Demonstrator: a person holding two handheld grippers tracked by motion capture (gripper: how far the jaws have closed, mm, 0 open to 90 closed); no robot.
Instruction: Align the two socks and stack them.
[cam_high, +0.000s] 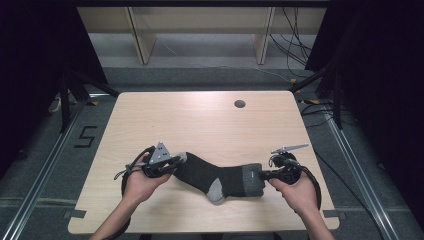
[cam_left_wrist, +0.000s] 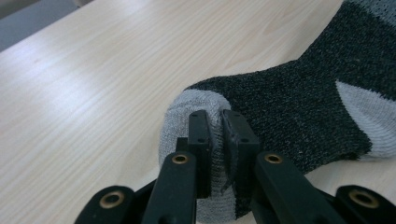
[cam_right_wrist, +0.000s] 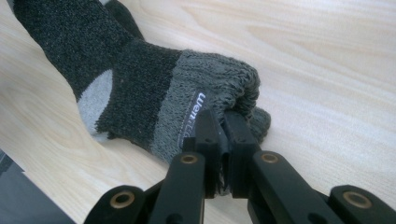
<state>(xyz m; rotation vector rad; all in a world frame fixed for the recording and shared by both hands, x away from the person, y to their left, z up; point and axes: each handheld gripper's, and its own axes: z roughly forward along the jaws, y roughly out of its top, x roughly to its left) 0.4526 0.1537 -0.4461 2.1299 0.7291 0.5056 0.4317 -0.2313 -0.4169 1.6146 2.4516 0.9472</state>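
A dark grey sock (cam_high: 215, 175) with a light grey toe, heel patch and mid-grey cuff is stretched sideways over the near part of the table (cam_high: 200, 120), held at both ends. The left gripper (cam_high: 172, 161) is clamped on the light grey toe; in the left gripper view its two black jaws pinch a fold of that toe fabric (cam_left_wrist: 187, 112) tightly between them. The right gripper (cam_high: 264, 175) is closed on the ribbed cuff, and the right gripper view shows the cuff (cam_right_wrist: 210, 84) bunched where the jaws bite it, with white lettering on a small label beside them. The heel patch sags toward the near edge between the two hands.

The table is pale wood-grain laminate with rounded corners and a round cable hole (cam_high: 240, 104) near its far right side. Around it lies grey floor marked with a black numeral (cam_high: 86, 136) at the left. Light wooden shelf uprights (cam_high: 142, 35) stand behind, with black cables (cam_high: 295, 45) trailing down at the right, and dark curtains hang at both sides.
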